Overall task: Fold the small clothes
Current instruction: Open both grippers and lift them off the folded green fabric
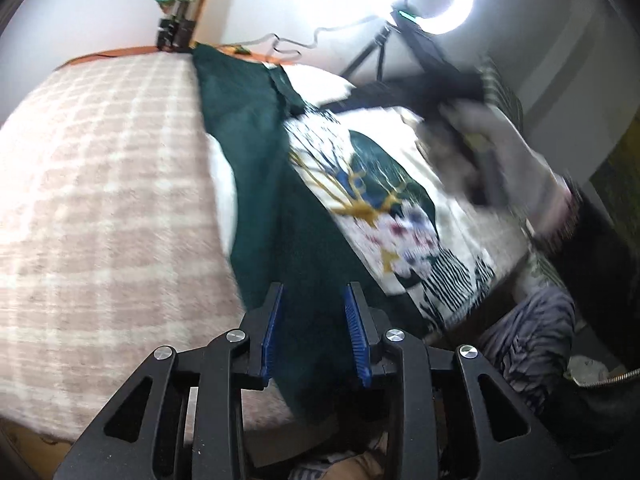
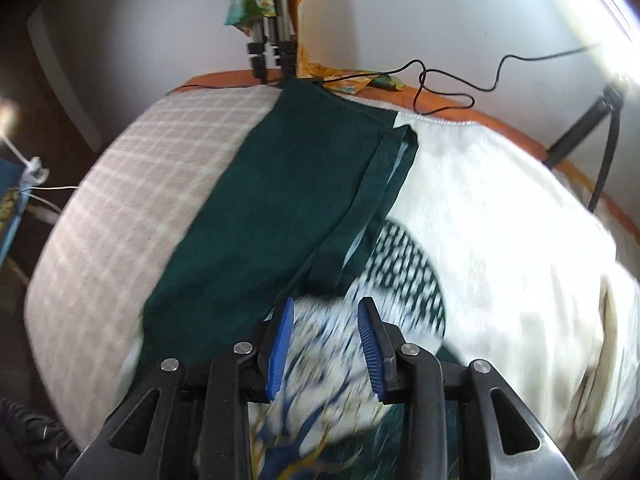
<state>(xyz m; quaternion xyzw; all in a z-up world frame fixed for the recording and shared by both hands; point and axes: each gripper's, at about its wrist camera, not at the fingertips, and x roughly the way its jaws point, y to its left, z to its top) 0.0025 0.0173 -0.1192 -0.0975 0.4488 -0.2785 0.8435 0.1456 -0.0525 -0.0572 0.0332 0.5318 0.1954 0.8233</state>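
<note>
The trousers (image 2: 280, 200) lie lengthwise on the bed (image 2: 120, 200), between the checked blanket (image 2: 132, 184) to their left and the printed blanket (image 2: 500, 220) to their right, overlapping both. A cable (image 2: 448, 80) runs along the far bed edge. A tripod (image 2: 272, 40) stands behind the trousers' far end.

A: Left wrist view, position?
B: Behind its own blue-padded fingers (image 1: 276, 320), angled down over the near edge of the dark green garment (image 1: 256, 184), close to the cloth; the ring light (image 1: 452, 4) is at far right.

A: Right wrist view?
B: Steeper, close above the white printed blanket (image 2: 500, 208), facing the far wall.

A: Shared ground?
B: The green garment (image 2: 280, 184), checked pink blanket (image 1: 100, 184) (image 2: 140, 184), tripod legs (image 1: 176, 32) (image 2: 272, 48), printed blanket (image 1: 384, 184).
</note>
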